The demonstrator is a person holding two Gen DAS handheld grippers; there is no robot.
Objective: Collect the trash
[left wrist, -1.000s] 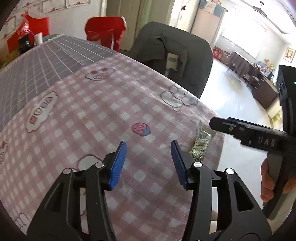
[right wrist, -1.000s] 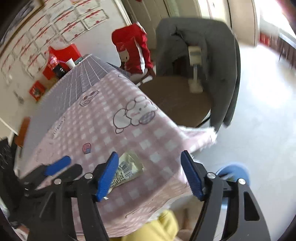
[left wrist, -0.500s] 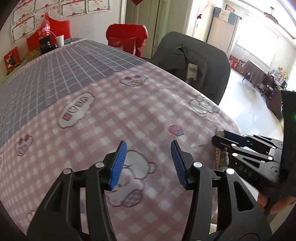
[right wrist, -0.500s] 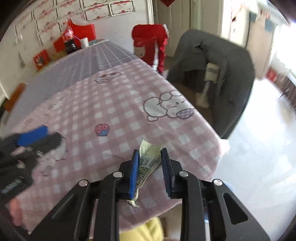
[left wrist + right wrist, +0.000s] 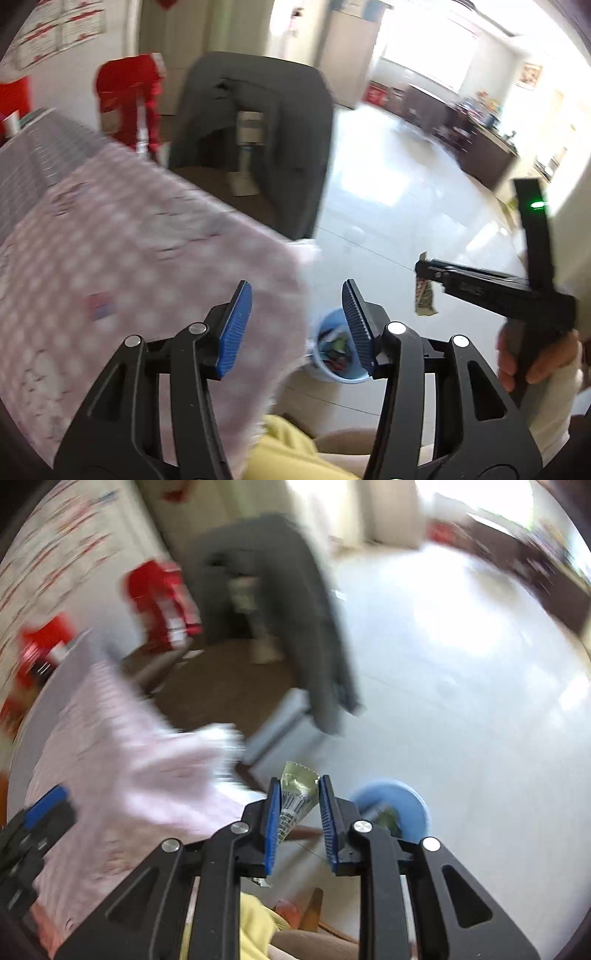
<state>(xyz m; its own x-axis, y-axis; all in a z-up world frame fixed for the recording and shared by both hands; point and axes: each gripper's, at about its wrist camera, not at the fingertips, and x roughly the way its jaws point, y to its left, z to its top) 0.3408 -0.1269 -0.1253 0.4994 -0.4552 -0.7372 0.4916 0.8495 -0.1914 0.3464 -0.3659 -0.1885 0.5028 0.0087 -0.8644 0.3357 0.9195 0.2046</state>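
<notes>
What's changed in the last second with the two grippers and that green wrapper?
The right gripper closed on the green wrapper, which had been lying on the pink checked cloth, lifted it and carried it out past the table edge toward the blue bin on the floor. Its jaws are now opening slightly with the wrapper between them. The left gripper swung the same way, open and empty as before.

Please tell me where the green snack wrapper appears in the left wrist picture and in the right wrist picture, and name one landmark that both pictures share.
Left wrist view: the green snack wrapper hangs at right of centre, from the tip of the right gripper, over the floor.
Right wrist view: the wrapper is low in the centre, between the right gripper's blue fingers.
Shared landmark: the blue bin on the floor.
</notes>
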